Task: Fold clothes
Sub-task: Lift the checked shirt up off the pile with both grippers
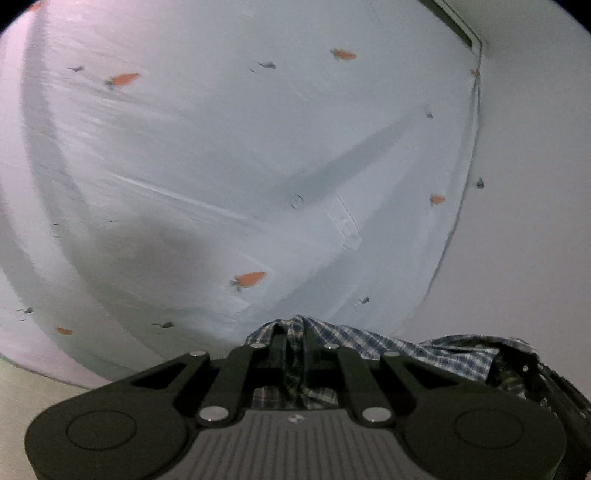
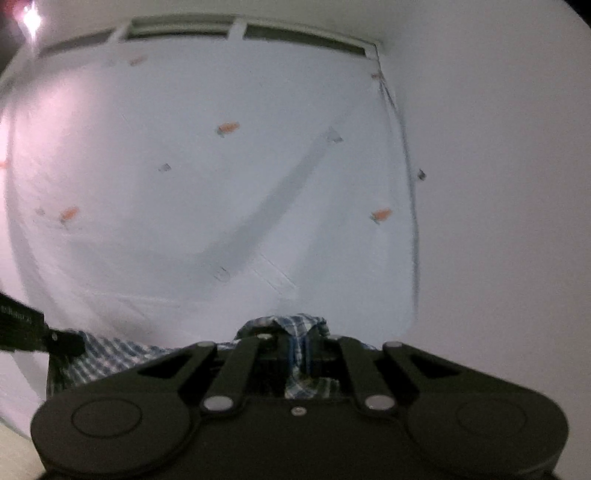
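A blue-and-white plaid garment (image 1: pixel 373 345) is stretched between my two grippers, held above a bed. In the left wrist view my left gripper (image 1: pixel 295 341) is shut on a bunched edge of it, and the cloth runs right to the dark right gripper (image 1: pixel 546 376). The right wrist view shows my right gripper (image 2: pixel 297 345) shut on another bunched edge of the plaid garment (image 2: pixel 110 356). From there the cloth runs left toward the left gripper (image 2: pixel 26 326). The rest of the garment hangs out of sight below both cameras.
A pale blue sheet (image 1: pixel 207 158) printed with small orange carrots (image 1: pixel 123 79) covers the bed below, with long creases. A plain white wall (image 1: pixel 535 221) borders its right side. A slatted white frame (image 2: pixel 236 31) runs along the far end.
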`<state>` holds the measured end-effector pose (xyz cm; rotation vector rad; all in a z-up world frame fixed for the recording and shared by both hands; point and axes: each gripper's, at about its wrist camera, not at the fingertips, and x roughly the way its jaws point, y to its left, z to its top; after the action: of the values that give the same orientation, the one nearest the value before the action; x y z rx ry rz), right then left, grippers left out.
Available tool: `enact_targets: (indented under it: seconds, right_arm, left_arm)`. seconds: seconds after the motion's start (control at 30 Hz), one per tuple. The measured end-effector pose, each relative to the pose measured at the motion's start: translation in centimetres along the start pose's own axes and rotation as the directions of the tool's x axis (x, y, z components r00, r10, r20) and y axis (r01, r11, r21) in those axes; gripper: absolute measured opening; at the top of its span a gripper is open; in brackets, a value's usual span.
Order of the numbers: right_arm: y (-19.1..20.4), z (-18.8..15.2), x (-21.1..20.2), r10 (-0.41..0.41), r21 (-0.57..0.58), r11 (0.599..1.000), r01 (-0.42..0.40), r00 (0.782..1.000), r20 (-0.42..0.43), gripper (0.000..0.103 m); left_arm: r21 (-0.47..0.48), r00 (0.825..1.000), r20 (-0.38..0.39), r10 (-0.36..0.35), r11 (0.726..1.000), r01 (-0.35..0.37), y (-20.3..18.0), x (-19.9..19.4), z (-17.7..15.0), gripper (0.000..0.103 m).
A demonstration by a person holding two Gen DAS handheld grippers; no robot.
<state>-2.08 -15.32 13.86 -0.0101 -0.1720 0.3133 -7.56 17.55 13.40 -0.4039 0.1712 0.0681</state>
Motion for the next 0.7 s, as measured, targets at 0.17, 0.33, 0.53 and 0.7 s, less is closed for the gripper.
enact_targets:
  seconds: [0.17,0.33,0.53,0.7]
  right_arm:
    - [4.6,0.9,-2.3,0.035,0.033,0.999,-0.036,0.999,0.032,0.006]
    - [9.4,2.4,-4.0,0.071,0.057,0.995,-0.076,0.993,0.09,0.006]
    - [14.0,3.5,-5.4,0.106,0.06,0.991,-0.118,0.98,0.166,0.006]
    - [16.0,4.2,-5.9,0.11,0.099,0.986,-0.131,0.975,0.193,0.006]
  left_arm:
    - [-0.02,1.0,-0.006,0.006,1.0,-0.006,4.4,-4.9,0.5,0.009]
    - [-0.001,1.0,0.002,0.015,1.0,-0.015,7.3,-8.7,1.1,0.009]
    - [0.019,0.997,0.063,0.051,0.998,-0.052,9.7,-11.8,2.9,0.009]
    - [0.047,0.994,0.096,0.05,0.997,-0.055,10.8,-14.2,4.1,0.009]
